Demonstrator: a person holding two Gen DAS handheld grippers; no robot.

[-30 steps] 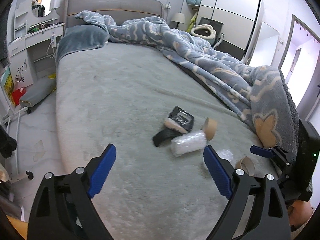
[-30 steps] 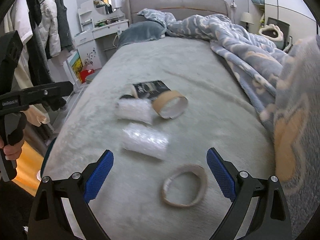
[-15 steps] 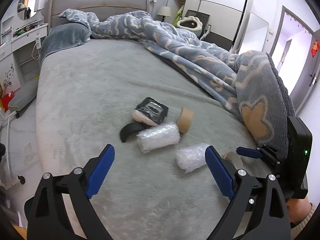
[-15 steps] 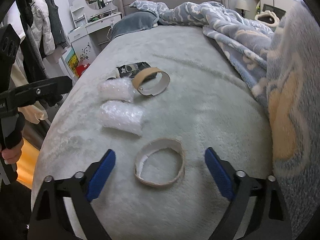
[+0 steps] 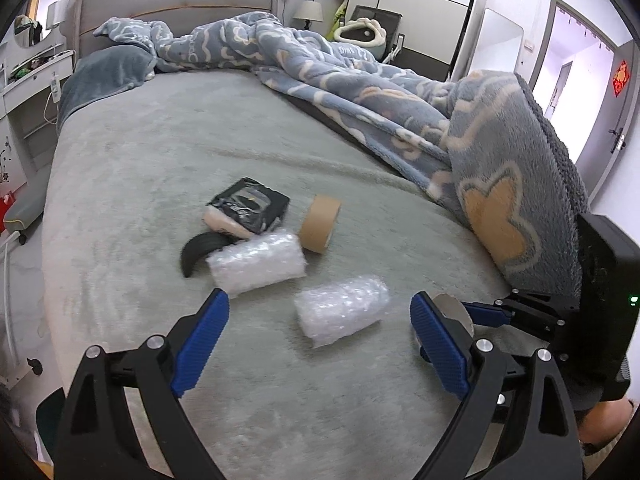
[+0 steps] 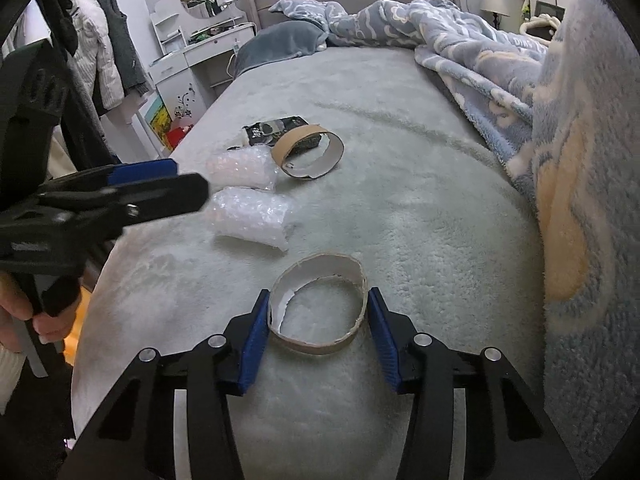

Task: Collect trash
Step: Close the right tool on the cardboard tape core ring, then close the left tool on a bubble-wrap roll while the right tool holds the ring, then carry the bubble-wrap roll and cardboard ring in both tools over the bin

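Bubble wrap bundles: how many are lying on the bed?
2. The nearer bundle lies just ahead of the open left claw; the farther bundle sits behind it, beside the brown tape roll. None seems hidden.

Both views are evenly bright with soft daylight; a doorway (image 5: 576, 76) at the right glows overexposed; shadows are faint; fisheye bending curves the edges into black corners; the left gripper (image 6: 156, 184) looks blurred.
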